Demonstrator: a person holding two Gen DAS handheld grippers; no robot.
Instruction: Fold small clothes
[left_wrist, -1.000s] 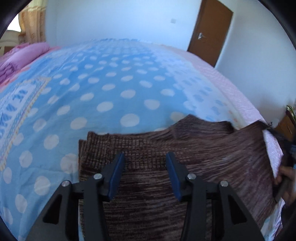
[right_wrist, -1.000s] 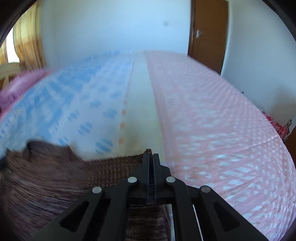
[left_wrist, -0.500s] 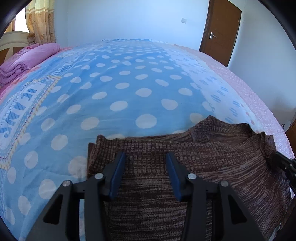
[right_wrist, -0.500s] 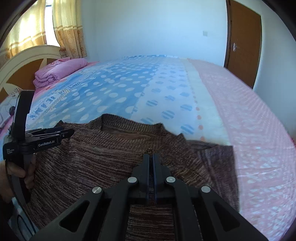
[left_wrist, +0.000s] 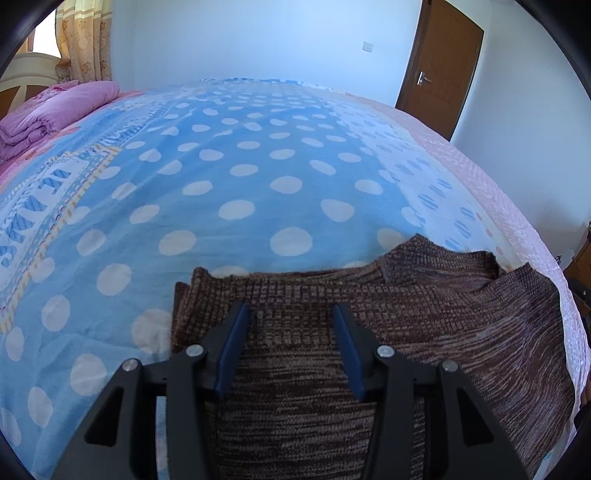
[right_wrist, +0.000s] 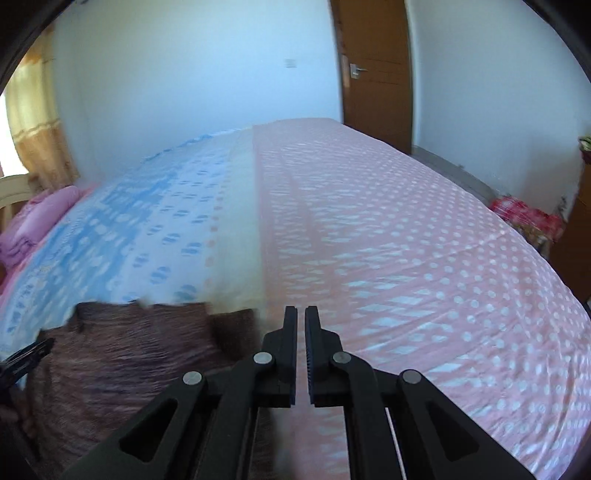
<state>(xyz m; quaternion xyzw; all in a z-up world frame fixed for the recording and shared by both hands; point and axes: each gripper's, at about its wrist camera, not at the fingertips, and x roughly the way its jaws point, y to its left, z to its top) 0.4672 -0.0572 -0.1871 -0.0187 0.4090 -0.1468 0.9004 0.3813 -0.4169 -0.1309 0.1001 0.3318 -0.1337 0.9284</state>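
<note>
A brown knitted sweater lies folded on the bed, its neck side toward the far end. My left gripper hovers open just above its left part, nothing between the blue pads. In the right wrist view the sweater lies at the lower left. My right gripper is off the cloth over the pink sheet, its jaws a narrow slit apart and empty. The tip of the left gripper shows at the left edge.
The bed cover is blue with white dots on the left and pink on the right. Folded pink bedding lies by the headboard. A brown door stands behind. Red cloth lies beyond the bed's right edge.
My right gripper let go of the sweater's edge and swung right, off the cloth, over the pink sheet. The sweater's right side now lies flat. My left gripper stayed open above it.
</note>
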